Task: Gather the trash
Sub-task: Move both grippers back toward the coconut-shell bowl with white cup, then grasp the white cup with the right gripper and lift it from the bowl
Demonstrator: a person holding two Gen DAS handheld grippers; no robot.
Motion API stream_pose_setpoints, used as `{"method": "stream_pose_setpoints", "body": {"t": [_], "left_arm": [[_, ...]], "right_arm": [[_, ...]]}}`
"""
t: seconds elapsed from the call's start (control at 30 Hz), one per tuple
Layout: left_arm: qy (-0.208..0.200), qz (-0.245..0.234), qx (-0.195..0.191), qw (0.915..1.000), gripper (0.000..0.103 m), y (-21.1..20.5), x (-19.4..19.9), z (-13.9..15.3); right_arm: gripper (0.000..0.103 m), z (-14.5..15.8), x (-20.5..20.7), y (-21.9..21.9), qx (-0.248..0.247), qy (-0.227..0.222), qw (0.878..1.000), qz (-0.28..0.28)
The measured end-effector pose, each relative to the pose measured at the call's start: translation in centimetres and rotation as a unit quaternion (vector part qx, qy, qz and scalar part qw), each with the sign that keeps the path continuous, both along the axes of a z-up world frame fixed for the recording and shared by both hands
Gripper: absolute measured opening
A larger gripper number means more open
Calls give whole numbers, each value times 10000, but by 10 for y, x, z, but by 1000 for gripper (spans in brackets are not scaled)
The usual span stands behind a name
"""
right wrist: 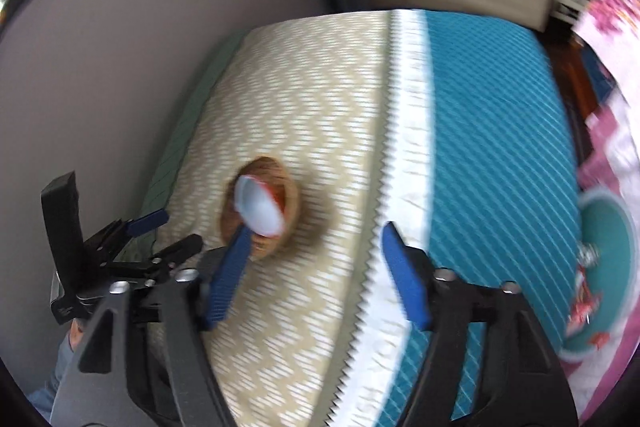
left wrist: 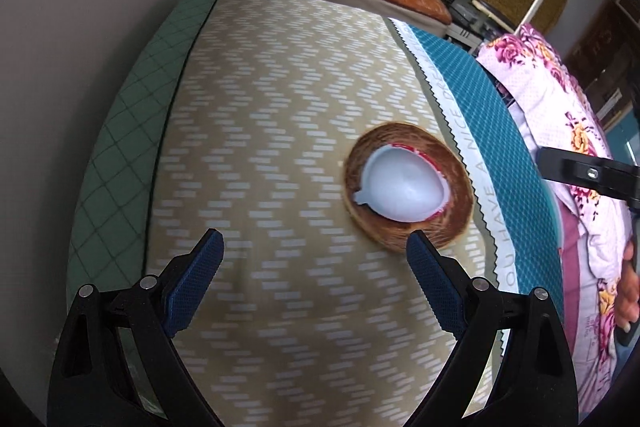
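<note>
Lying in a wooden bowl [left wrist: 408, 187], a white cup [left wrist: 404, 187] on the bed [left wrist: 280, 107].

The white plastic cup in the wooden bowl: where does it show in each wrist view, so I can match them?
Left wrist: white plastic cup sits right of centre, inside the wooden bowl, just above the tool's right finger.
Right wrist: the cup is left of centre, just above the tool's left finger.
Shared landmark: the white zigzag-edged strip between beige and teal bedding.
</note>
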State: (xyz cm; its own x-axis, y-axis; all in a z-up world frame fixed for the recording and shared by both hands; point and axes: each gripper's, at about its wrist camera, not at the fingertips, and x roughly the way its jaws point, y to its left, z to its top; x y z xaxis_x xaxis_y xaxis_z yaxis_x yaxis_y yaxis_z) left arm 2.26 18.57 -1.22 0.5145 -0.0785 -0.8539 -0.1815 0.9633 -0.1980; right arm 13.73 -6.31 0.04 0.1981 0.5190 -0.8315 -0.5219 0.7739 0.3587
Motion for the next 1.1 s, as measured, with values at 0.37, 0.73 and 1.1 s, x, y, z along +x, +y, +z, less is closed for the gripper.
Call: {"method": "stream_pose_setpoints", "body": {"t": [0.37, 0.73, 1.1], "left_arm": [[-75, -144, -111, 9998, 93, 13, 2, -7], [-67, -252, -140, 9996, 93, 11, 7, -11], [-14, -245, -477, 9986, 93, 8, 14, -18]], "right_arm": [[28, -27, 26, 87, -190, 530, 9961, 675], [28, -46, 31, 109, -584, 424, 9932, 916], [4, -55, 26, 106, -273, 251, 9969, 699]]}}
